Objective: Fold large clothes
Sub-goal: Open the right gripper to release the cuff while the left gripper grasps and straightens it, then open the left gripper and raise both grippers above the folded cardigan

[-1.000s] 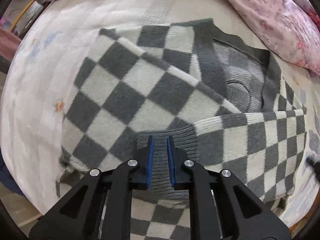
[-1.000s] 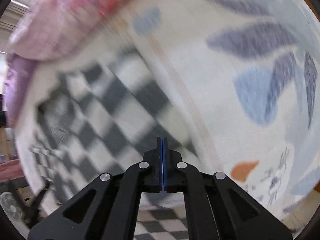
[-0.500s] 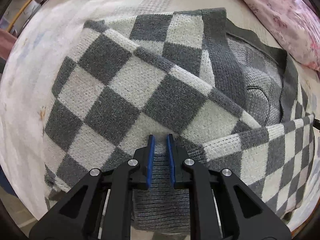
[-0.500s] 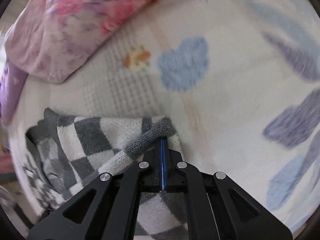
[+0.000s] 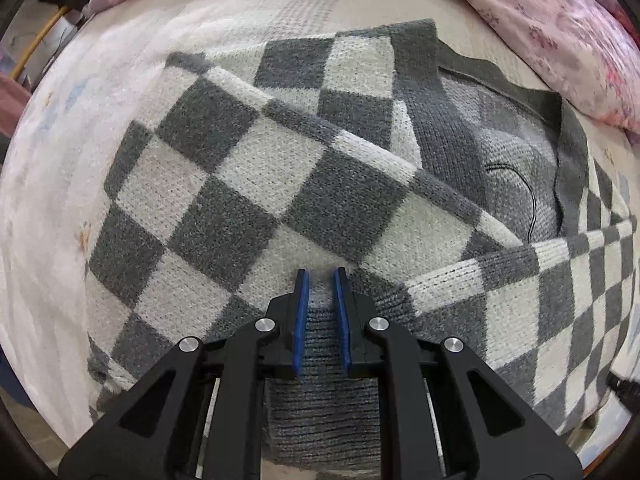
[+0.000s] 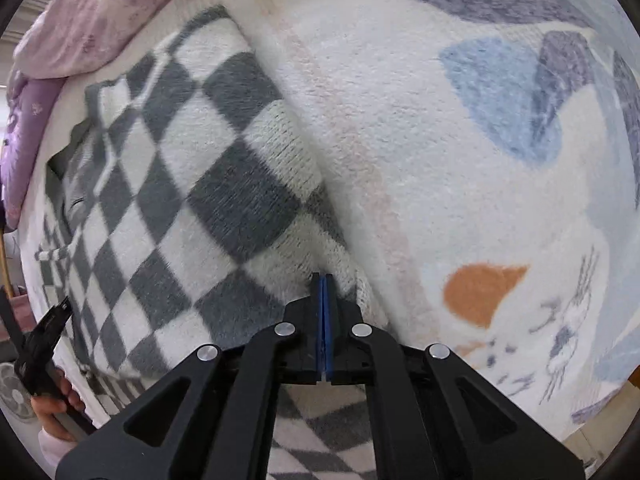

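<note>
— Where's the sweater?

— The checkered sweater [image 5: 256,184] lies on the bed's printed blanket [image 6: 460,168], sleeves folded across. The left gripper [image 5: 320,280] is clamped on its grey ribbed hem.

— And the other?

— The right gripper [image 6: 324,284] is pressed together on the sweater's edge. Only its view shows a hand [image 6: 52,408]; both show the pink floral quilt [image 5: 560,36].

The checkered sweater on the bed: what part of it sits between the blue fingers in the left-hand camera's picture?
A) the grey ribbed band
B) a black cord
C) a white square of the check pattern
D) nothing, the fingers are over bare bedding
A: in the left wrist view the grey ribbed band of the checkered sweater runs up between the left gripper's blue fingers, while the thin black cord lies far off near the collar.
</note>
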Motion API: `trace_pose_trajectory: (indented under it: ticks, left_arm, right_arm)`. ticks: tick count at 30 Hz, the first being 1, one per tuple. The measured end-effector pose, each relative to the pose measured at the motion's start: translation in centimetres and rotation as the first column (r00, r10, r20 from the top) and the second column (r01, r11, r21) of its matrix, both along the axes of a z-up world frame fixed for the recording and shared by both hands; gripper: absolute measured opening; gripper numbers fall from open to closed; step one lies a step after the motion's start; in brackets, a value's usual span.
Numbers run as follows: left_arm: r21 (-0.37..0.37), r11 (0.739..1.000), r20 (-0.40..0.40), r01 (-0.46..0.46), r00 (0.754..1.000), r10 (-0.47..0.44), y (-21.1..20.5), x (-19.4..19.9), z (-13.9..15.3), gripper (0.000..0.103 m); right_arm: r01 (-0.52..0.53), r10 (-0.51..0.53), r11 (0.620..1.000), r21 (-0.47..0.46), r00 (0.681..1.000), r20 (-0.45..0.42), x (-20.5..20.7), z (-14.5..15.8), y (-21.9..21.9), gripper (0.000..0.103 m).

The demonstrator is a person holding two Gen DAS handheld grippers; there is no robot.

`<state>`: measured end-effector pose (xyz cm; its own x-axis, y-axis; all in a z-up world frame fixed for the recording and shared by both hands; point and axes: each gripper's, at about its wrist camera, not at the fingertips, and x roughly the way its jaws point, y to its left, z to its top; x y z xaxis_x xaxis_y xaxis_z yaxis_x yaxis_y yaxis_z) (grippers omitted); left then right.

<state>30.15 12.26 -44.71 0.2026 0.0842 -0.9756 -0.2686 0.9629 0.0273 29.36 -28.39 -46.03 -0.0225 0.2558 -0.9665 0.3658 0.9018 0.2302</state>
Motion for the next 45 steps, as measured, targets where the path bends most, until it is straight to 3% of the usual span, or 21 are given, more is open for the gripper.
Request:
trace_pose_trajectory:
  ticks: [1, 3, 7, 10, 13, 15, 18, 19, 21, 22, 24, 27, 32, 34, 45]
  left_arm:
    - [0.006, 1.0, 0.003, 0.012, 1.0, -0.012, -0.1, -0.1, 0.0, 0.013]
    - [0.004, 1.0, 0.001, 0.018, 1.0, -0.018, -0.2, -0.3, 0.1, 0.013]
    - [0.005, 1.0, 0.014, 0.02, 1.0, -0.02, -0.4, -0.5, 0.1, 0.013]
    - [0.02, 0.999, 0.003, 0.029, 1.0, -0.029, -0.3, -0.7, 0.4, 0.013]
    - [0.054, 0.998, -0.041, 0.02, 0.999, -0.018, -0.8, -0.4, 1.4, 0.031]
    - [0.056, 0.998, -0.035, 0.015, 0.999, -0.013, -0.5, -0.8, 2.8, 0.052]
    - [0.026, 1.0, -0.033, 0.008, 0.999, -0.008, -0.1, -1.9, 5.0, 0.06]
    - [0.028, 1.0, -0.035, 0.012, 0.999, -0.011, -0.1, -2.3, 5.9, 0.062]
    - [0.031, 0.999, -0.021, 0.014, 1.0, -0.014, -0.3, -3.3, 8.0, 0.071]
    - [0.028, 0.999, -0.011, 0.017, 1.0, -0.017, -0.3, -3.8, 9.4, 0.072]
    - [0.023, 1.0, 0.002, 0.017, 1.0, -0.017, -0.3, -4.7, 11.7, 0.079]
    - [0.007, 1.0, 0.027, 0.024, 0.999, -0.025, 0.0, -5.8, 15.0, 0.083]
    - [0.002, 0.999, 0.065, 0.043, 0.997, -0.043, 0.0, -8.3, 20.9, 0.086]
    - [-0.027, 0.999, 0.08, 0.043, 0.996, -0.041, 0.6, -9.3, 22.8, 0.087]
    - [-0.042, 0.993, 0.128, 0.112, 0.986, -0.106, 2.7, -12.9, 29.4, 0.087]
  right_arm:
    - [0.038, -0.038, 0.999, 0.004, 0.999, -0.031, 0.1, 0.6, -0.4, 0.0]
    - [-0.005, 0.005, 1.0, -0.009, 1.0, -0.024, 0.0, 2.4, -1.1, 0.0]
    - [-0.051, 0.051, 0.995, -0.088, 0.999, -0.005, -0.2, -0.4, 0.3, 0.0]
    - [-0.102, 0.1, 0.986, -0.131, 0.995, -0.027, 0.8, 0.9, 1.8, 0.0]
    - [-0.151, 0.154, 0.981, -0.118, 0.988, 0.014, 0.7, 2.9, 3.5, 0.002]
    - [-0.151, 0.154, 0.986, -0.075, 0.988, 0.028, 0.2, 4.3, 3.9, 0.003]
    - [-0.16, 0.161, 0.987, -0.021, 0.985, 0.065, -0.2, 7.1, 4.8, 0.006]
    - [-0.166, 0.167, 0.986, -0.015, 0.982, 0.083, 0.5, 8.1, 5.7, 0.013]
    - [-0.173, 0.175, 0.984, -0.028, 0.979, 0.104, 0.0, 10.8, 6.1, 0.061]
    - [-0.166, 0.171, 0.985, -0.051, 0.977, 0.127, -1.7, 12.4, 4.6, 0.093]
    - [-0.148, 0.165, 0.984, -0.096, 0.964, 0.208, -2.9, 15.3, 4.8, 0.094]
    - [-0.175, 0.19, 0.98, -0.094, 0.961, 0.202, -3.7, 19.2, 4.4, 0.094]
    - [-0.168, 0.178, 0.984, -0.06, 0.946, 0.272, -6.2, 25.8, 5.1, 0.095]
    - [-0.166, 0.182, 0.983, -0.081, 0.938, 0.294, -6.8, 27.7, 5.8, 0.095]
    - [-0.089, 0.126, 0.988, -0.125, 0.933, 0.337, -10.4, 34.5, 8.4, 0.095]
